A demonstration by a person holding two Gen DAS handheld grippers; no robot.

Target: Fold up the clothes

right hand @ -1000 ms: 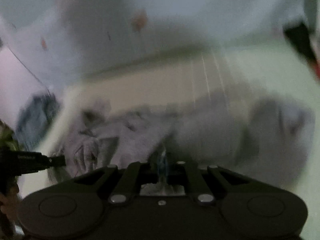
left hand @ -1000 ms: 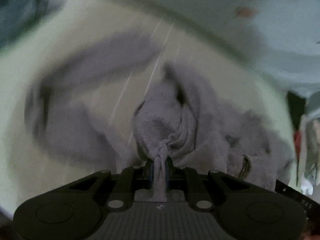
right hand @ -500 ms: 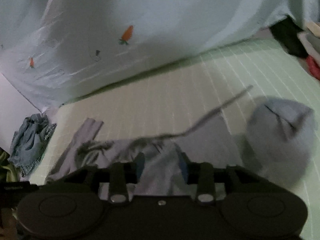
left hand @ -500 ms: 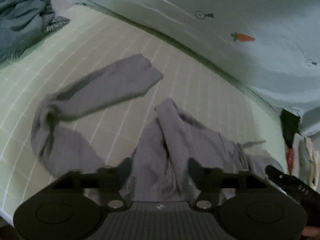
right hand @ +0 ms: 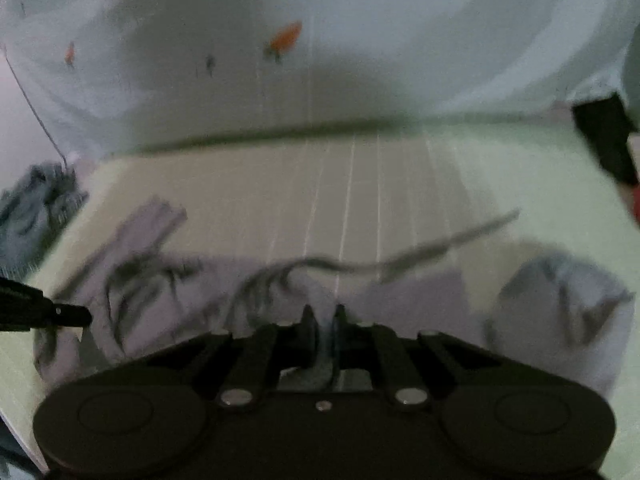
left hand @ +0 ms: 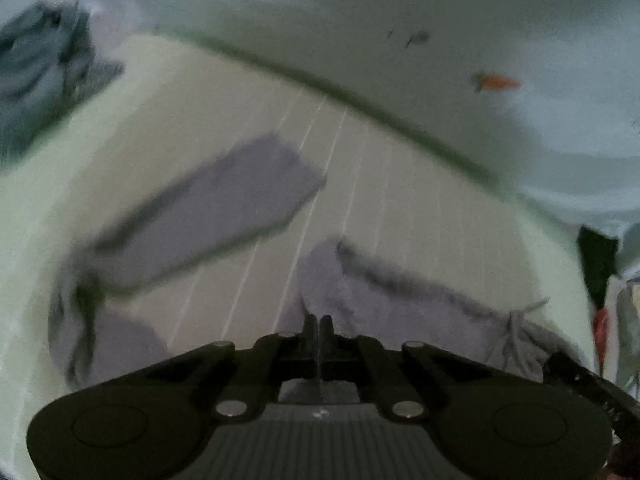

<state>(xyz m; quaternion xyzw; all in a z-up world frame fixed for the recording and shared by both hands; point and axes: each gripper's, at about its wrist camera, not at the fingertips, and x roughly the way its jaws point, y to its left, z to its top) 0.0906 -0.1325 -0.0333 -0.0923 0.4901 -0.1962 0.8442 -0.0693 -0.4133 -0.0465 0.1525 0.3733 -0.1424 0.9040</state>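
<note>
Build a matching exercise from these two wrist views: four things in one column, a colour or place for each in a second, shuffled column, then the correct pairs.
Things
1. rumpled grey hooded sweatshirt
2. pale green grid-lined mat
3. small carrot print
4. crumpled blue-grey garment pile

Colour or place
A. orange, on the light blue sheet behind the mat
B. far left, at the mat's edge
C. spread on the mat, just ahead of the left gripper and right gripper
D. lies under the sweatshirt, crossed by thin white lines

Pairs: 1-C, 2-D, 3-A, 4-B
</note>
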